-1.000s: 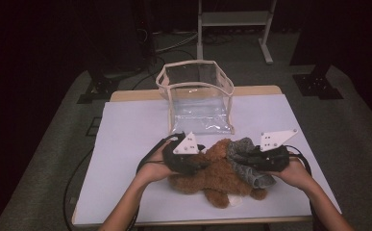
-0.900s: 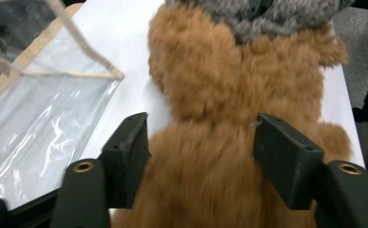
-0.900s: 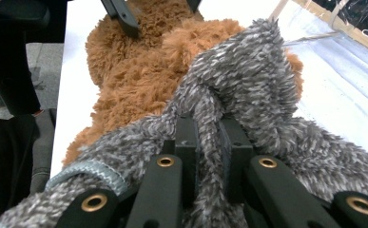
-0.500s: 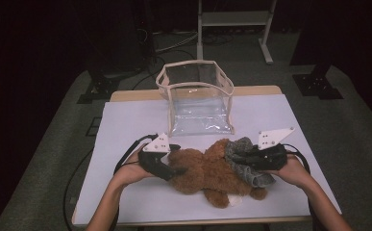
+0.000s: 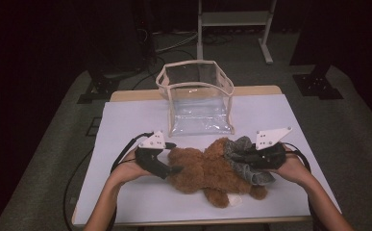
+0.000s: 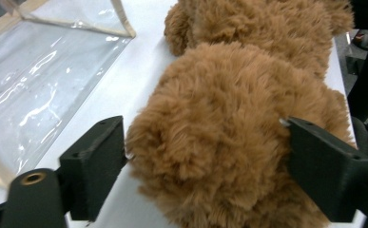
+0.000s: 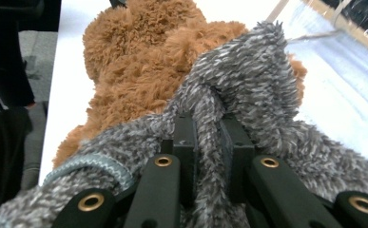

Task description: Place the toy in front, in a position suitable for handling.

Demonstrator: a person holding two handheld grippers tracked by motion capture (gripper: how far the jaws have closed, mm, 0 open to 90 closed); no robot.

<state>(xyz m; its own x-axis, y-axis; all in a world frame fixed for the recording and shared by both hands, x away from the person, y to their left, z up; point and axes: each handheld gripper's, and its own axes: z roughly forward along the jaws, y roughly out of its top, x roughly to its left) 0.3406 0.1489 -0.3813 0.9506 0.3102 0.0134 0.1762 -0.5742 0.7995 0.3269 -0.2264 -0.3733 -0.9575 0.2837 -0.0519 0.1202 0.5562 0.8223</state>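
A brown plush bear (image 5: 207, 169) is laid on the white tabletop (image 5: 126, 120), near the front edge, between the two hands. A grey fuzzy garment (image 5: 245, 159) is wrapped over the end of the bear that lies at the right in the high view. The left tool (image 5: 170, 157) is placed at the opposite end of the bear; its jaws have just been opening and are now spread wide. In the left gripper view the rounded brown part of the bear (image 6: 219, 137) is seen between the two black jaws, and the fur reaches both of them, but it cannot be told that the pads press on it. The right tool (image 5: 239, 156) is pressed together on a fold of the grey garment; in the right gripper view this fold (image 7: 210, 142) is pinched tightly between the two jaws, and the brown fur (image 7: 139, 61) is seen behind it. A clear pouch with a beige border (image 5: 195, 98) is standing open on the tabletop behind the bear, apart from it and towards the far edge. A grey three-cornered plate is carried on top of each tool, and a cable is trailed from each one.
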